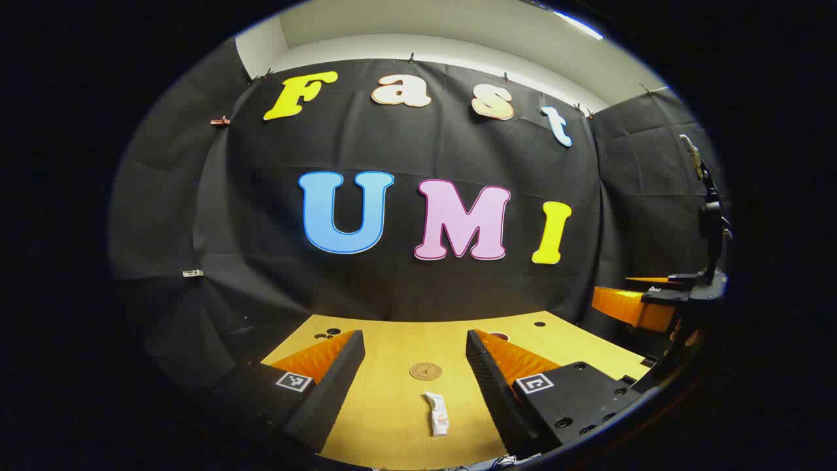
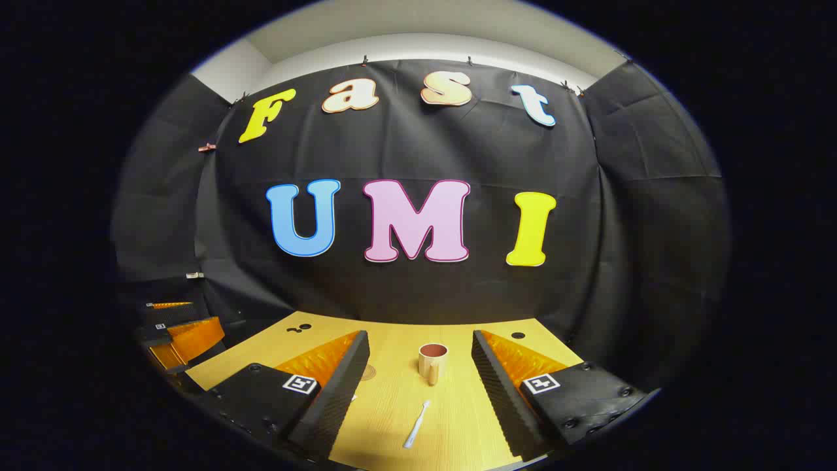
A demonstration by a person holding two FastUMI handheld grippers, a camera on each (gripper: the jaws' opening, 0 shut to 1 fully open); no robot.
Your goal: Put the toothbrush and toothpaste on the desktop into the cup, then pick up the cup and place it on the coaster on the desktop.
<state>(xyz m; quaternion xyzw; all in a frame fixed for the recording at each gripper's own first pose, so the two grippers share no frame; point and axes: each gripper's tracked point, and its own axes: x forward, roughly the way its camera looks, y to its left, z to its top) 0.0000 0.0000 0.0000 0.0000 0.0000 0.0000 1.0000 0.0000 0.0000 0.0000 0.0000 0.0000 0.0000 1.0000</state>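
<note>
Wooden desktop (image 1: 392, 418) low in frame — both grippers spread, empty. Lower left gripper (image 1: 415, 376) squarely over toothpaste (image 1: 437, 413) at bottom centre, pinch mid-tube — toothbrush (image 2: 416, 424) next, into cup (image 2: 432, 362).

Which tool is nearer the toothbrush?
Right. The toothbrush lies on the desk between the open right tool fingers. The left tool frames the toothpaste instead, off to the side.

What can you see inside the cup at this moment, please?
The cup stands upright on the desktop, showing a dark reddish interior near the rim. Nothing sticks out; its bottom is hidden by the wall.
</note>
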